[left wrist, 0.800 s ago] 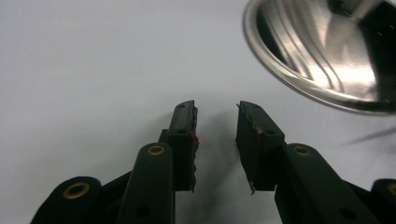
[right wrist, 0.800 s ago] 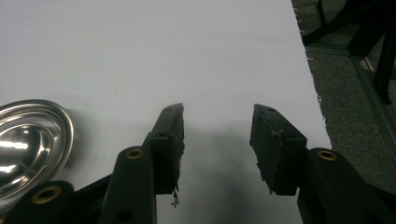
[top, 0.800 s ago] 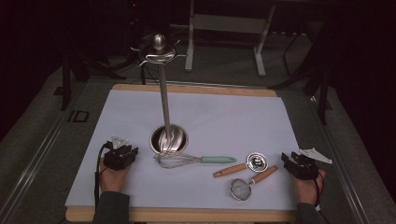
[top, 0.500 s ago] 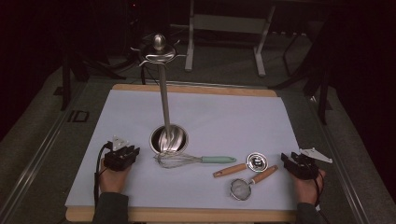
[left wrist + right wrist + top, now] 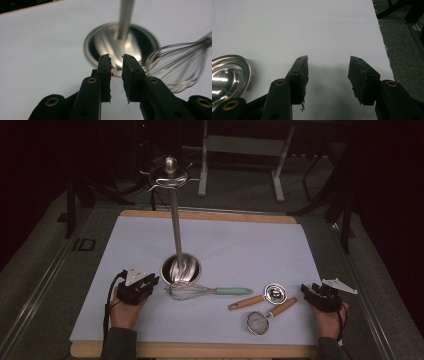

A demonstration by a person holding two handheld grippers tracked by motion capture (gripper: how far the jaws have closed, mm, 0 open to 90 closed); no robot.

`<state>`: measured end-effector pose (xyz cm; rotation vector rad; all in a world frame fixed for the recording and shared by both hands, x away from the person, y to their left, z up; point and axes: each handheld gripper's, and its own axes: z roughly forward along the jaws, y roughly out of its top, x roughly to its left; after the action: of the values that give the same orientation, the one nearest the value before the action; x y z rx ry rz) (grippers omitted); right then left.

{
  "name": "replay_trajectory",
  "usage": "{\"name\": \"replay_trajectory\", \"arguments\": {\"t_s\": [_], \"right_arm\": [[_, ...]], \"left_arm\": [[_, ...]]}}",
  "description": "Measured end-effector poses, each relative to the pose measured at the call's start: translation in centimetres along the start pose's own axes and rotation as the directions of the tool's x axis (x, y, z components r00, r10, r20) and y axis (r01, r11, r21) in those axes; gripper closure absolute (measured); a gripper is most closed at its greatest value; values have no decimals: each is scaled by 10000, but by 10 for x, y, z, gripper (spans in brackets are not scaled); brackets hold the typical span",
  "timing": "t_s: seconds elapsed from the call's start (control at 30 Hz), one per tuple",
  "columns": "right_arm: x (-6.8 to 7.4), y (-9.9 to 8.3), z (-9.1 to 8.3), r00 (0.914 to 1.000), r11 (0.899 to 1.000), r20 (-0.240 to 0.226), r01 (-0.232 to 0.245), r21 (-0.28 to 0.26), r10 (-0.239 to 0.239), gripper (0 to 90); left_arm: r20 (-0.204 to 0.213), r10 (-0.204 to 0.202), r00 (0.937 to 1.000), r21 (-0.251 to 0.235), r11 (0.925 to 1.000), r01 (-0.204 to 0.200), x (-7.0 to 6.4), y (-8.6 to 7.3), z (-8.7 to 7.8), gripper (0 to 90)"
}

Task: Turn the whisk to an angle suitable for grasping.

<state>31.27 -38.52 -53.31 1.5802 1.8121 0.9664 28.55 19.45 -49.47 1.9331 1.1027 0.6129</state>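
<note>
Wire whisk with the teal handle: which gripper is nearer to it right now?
Left. The left gripper sits just beside the wire whisk with the teal handle, at its wire end. The right gripper is farther, beyond the handle end.

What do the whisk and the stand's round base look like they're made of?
The whisk: thin shiny wire loops, probably steel, with a matte teal handle that looks like plastic or silicone. The stand's base: polished metal, likely stainless steel, mirroring light in bright streaks like its pole.
</note>
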Motion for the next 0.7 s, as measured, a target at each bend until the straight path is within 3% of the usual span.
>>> {"name": "replay_trajectory", "arguments": {"t_s": [0.27, 0.37, 0.47, 0.7], "right_arm": [[1, 0, 1, 9999, 9999, -36, 99, 77, -99, 489], [0, 0, 1, 9999, 9999, -89, 52, 125, -51, 484], [0, 0, 1, 9999, 9999, -133, 0, 118, 1, 481], [0, 1, 2, 9999, 9999, -158, -19, 162, 22, 478]], "left_arm": [[819, 675, 9944, -73, 9977, -671, -20, 20, 1, 769], [1318, 801, 9880, -153, 9968, -787, -26, 26, 4, 746], [1608, 1192, 9798, 5, 9927, -1209, -32, 29, 10, 735], [1884, 1826, 9650, 386, 9804, -1931, -43, 34, 21, 725]]}}
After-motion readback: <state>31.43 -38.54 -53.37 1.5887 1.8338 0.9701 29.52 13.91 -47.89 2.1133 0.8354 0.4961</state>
